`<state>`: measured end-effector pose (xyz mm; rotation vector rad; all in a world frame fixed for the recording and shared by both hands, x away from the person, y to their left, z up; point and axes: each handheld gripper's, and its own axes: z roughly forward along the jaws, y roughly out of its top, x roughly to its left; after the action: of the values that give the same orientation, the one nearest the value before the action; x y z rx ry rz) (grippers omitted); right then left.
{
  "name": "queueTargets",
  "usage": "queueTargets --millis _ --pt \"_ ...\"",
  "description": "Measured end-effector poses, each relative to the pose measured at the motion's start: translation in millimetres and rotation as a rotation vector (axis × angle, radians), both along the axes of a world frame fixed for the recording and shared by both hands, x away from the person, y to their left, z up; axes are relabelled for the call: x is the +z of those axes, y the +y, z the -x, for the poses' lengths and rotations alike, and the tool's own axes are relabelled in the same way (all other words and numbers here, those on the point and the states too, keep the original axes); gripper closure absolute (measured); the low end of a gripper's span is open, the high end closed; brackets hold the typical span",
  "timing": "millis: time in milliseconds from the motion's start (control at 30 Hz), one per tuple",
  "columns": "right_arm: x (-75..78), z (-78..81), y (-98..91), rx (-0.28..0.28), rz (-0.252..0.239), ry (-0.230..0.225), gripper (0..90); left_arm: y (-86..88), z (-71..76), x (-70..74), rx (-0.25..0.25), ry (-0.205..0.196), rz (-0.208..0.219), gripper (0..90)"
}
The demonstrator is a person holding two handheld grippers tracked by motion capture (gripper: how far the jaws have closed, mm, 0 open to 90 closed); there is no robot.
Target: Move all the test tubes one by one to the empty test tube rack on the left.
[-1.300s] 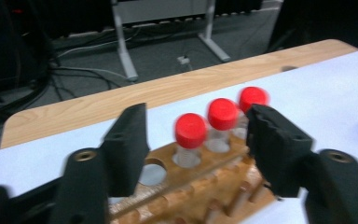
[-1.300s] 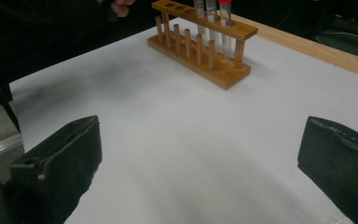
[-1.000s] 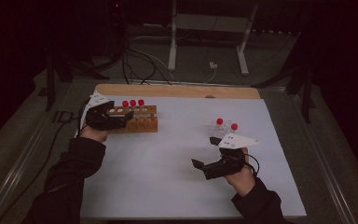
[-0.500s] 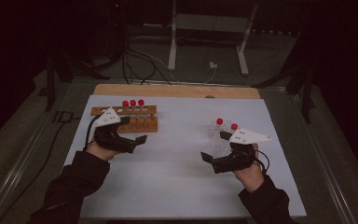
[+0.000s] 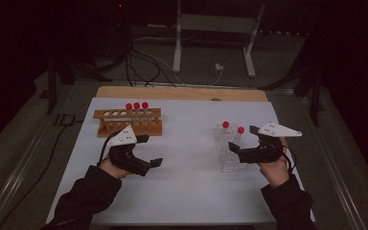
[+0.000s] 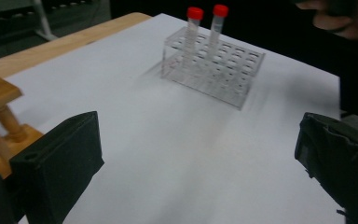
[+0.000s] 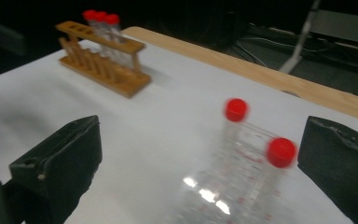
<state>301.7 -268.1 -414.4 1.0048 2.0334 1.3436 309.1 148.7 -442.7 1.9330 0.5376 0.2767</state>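
red-capped tubes: three [image 5: 136,106] stand in the wooden rack [image 5: 127,120] near the bench's far left, two [image 5: 233,128] in the clear rack [image 5: 226,149] toward the right edge; left tool [image 5: 149,151] and right tool [image 5: 241,143] gape empty, so three likely remain

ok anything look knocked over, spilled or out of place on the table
Nothing stands out. Three red-capped tubes stand upright in the wooden rack, two more in the clear rack; both racks sit flat.
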Motion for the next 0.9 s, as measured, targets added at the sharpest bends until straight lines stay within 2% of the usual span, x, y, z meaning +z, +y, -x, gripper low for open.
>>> queueTargets --millis 333,567,600,767,900 --pt "-17.4 -18.6 -28.7 -0.091 0.010 0.045 0.0 -5.6 4.9 -7.3 -0.037 0.003 -0.009 1.5" --pt "-35.7 -29.5 -31.1 -0.135 0.033 0.087 0.7 -6.5 7.0 -7.7 -0.046 -0.002 -0.011 1.5" --pt "-38.2 -30.7 -30.8 -0.144 0.038 0.088 4.4 -6.6 7.1 -7.8 -0.046 -0.001 -0.012 1.5" --pt "-48.9 -37.4 -26.6 -0.173 0.056 0.104 9.6 -7.7 7.2 -8.9 -0.051 0.001 -0.017 1.5" --pt "-54.1 -42.5 -23.3 -0.175 0.071 0.113 23.4 -7.8 6.9 -9.0 -0.052 0.005 -0.017 1.5"
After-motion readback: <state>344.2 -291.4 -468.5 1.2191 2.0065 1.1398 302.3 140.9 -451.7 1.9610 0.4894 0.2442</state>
